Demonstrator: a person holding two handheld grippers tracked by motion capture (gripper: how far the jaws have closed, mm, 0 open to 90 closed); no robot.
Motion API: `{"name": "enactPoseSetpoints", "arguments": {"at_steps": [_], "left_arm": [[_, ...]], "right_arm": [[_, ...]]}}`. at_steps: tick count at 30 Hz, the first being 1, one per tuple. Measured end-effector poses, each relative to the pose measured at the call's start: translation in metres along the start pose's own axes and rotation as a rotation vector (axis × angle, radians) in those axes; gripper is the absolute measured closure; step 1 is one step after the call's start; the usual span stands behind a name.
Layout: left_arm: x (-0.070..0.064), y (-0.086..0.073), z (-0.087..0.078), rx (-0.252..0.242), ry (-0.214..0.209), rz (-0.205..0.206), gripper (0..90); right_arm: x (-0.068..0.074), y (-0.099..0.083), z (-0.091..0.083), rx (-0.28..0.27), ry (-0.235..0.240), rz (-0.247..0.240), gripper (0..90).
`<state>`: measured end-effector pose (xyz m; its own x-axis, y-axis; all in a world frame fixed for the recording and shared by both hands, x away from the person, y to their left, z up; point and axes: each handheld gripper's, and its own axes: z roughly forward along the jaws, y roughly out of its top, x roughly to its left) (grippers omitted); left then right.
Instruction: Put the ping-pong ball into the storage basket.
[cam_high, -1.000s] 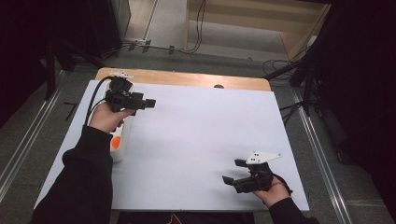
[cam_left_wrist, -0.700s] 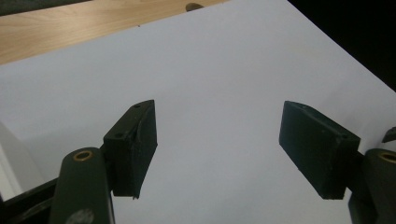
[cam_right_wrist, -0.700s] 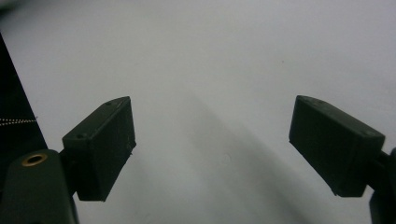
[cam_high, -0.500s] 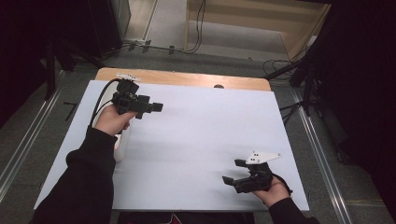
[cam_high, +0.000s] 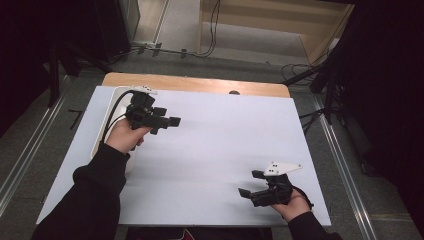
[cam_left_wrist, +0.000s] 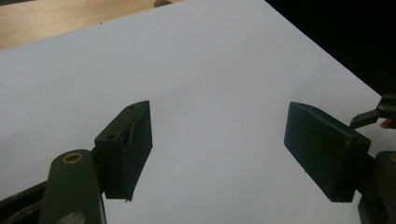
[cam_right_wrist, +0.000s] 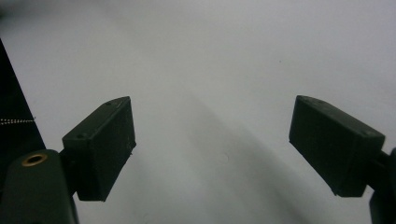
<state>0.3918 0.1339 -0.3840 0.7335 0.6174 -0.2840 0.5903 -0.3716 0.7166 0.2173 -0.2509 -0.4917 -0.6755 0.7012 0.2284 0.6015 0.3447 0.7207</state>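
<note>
The left gripper (cam_high: 170, 121) and the right gripper (cam_high: 248, 188) both have jaws wide apart, holding nothing, over the white sheet (cam_high: 220, 140).

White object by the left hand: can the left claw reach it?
Probably yes. The left claw is open and empty, close to the white object, nothing between them. It points toward mid-table, so it would have to turn back.

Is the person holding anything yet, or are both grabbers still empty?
Nothing looks picked up yet. The left gripper hangs open over the white sheet, and the right gripper sits open near the front edge. A white thing lies mostly hidden behind the left hand. Any grabbing is still to come.
</note>
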Motion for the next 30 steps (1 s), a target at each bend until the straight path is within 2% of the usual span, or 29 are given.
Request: {"name": "enactPoseSetpoints", "arguments": {"at_steps": [3,6,10,12,14,20,30], "left_arm": [[-0.006,-0.005,0.002,0.017,0.013,0.024,23.8],[-0.010,-0.010,0.004,0.013,-0.004,0.024,23.8],[-0.015,-0.013,0.006,0.022,0.002,0.042,23.8],[-0.016,-0.014,0.007,0.037,-0.020,0.037,23.8],[-0.018,-0.016,0.008,0.042,-0.014,0.051,23.8],[-0.021,-0.024,0.010,0.051,-0.013,0.057,23.8],[-0.022,-0.044,0.007,0.046,-0.029,0.034,23.8]], "right_arm": [[0.000,0.000,0.000,0.001,-0.001,-0.001,13.2],[0.000,0.000,0.000,0.003,-0.002,0.000,13.2],[0.001,0.000,0.000,0.005,0.000,0.004,13.1],[0.000,0.000,0.000,0.006,-0.001,0.003,13.2],[0.000,0.000,0.000,0.006,-0.001,0.001,13.1],[0.001,0.000,0.000,0.012,-0.001,-0.001,13.2],[0.000,0.000,0.001,0.010,0.001,-0.008,13.2]]}}
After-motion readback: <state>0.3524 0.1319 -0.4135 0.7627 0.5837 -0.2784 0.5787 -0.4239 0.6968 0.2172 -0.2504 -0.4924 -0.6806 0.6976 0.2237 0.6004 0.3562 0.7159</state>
